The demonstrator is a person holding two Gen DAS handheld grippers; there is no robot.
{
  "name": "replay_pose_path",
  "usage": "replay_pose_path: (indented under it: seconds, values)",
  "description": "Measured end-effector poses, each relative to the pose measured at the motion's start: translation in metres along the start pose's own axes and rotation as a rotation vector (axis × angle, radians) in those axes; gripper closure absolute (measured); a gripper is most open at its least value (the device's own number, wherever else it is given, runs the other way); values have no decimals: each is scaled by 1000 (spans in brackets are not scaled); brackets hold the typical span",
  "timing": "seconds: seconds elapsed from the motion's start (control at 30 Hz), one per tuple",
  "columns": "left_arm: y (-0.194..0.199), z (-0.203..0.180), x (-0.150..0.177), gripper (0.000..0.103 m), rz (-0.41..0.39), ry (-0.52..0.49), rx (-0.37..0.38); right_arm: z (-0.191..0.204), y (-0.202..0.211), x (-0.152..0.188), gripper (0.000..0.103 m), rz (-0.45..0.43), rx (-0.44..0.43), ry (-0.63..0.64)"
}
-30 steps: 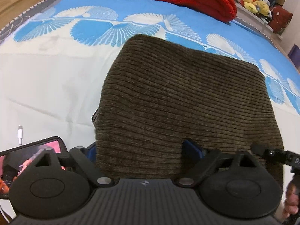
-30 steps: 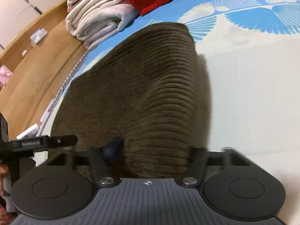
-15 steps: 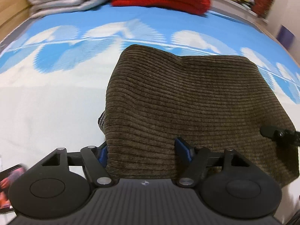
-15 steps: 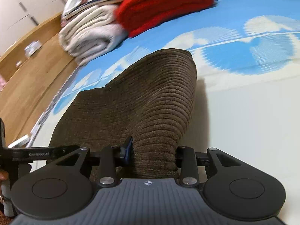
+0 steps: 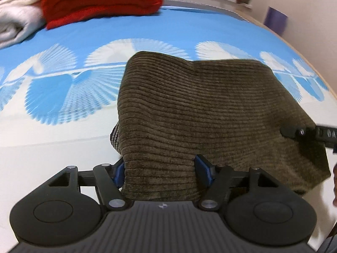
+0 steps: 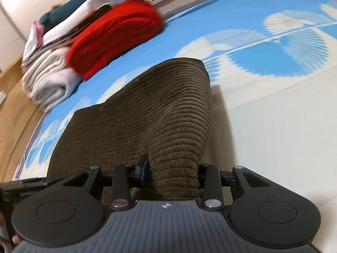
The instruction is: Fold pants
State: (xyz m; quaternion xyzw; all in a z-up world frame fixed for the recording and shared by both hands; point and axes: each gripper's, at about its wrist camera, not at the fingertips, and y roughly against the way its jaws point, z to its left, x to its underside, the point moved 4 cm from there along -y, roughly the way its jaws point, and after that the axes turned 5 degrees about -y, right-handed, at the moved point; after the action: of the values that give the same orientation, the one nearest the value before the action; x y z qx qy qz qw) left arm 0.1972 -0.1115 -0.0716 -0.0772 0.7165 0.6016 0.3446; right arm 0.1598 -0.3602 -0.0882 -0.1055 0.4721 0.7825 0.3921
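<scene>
Left gripper [image 5: 163, 171]: clamped on the near left edge of the pants, blue pads [image 5: 203, 168] pressed into the folded cloth on either side; jaws closing further, cloth between them.
Right gripper [image 6: 171, 171]: clamped on the near right edge, a thick ridge of corduroy bunched between the pads; seen also as a dark bar at the far right of the left wrist view.
Pants [image 5: 210, 109]: brown corduroy, already doubled into a broad rectangle; near edge raised in both grips, far edge resting on the bed; a striped inner band [image 5: 114, 135] peeking out at the left side.
Bed [image 5: 42, 151]: white sheet near, blue fan print further off; pants about mid-bed.
Far end: red blanket [image 6: 113, 35] and pale folded bedding [image 6: 48, 80] stacked close together, well apart from the pants.
Step, judged: near edge likely being carried toward the far edge for another fold.
Risk, slipped layer: thick bunch in the right grip, perhaps not all layers caught; lower layer liable to drop out and spoil the fold.
Risk, skew: uneven travel of the two hands likely to land the edge crooked.
Risk, drag: cloth pulled along the sheet instead of lifted, far edge pushed up into a hump.
Risk, overshoot: carried too far, nearing the red blanket.
</scene>
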Motion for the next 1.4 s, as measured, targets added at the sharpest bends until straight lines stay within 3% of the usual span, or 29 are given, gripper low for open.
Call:
replay_pose_path:
  seconds: [0.1,0.17,0.2,0.27,0.37,0.47,0.53,0.63,0.7,0.73,0.8,0.97,1.2,1.4]
  values:
    - [-2,1,6,31,7,-8,-5,-14,-3,-4,66,-2,13,-18]
    - [-3,6,1,26,20,16,12,-10,-11,0,60,9,30,-6]
    - [-4,11,0,22,21,25,7,-9,-12,0,53,10,50,12]
    - [2,15,-4,12,11,8,-73,-5,-13,0,47,2,99,35]
    - [26,15,-4,10,-40,-24,-128,7,1,1,45,-27,187,65]
    - [52,6,-2,10,-109,-39,-114,29,31,12,43,-119,260,195]
    - [55,-10,1,10,-120,-66,-79,48,45,29,44,-142,230,282]
    - [39,-36,19,10,-72,-177,-93,80,37,64,44,-69,187,429]
    - [19,-45,41,8,-32,-245,-145,86,21,91,45,0,238,544]
    - [17,-45,47,2,-51,-250,-167,86,16,104,43,-4,269,608]
    - [22,-43,49,0,-72,-225,-187,87,14,121,42,-42,277,734]
    - [61,-28,46,0,-68,-90,-184,81,46,106,36,-63,275,582]
    - [118,-48,88,0,-109,3,-126,82,126,138,5,-279,203,410]
    - [127,-65,112,0,-103,-14,-100,79,146,178,3,-363,268,391]
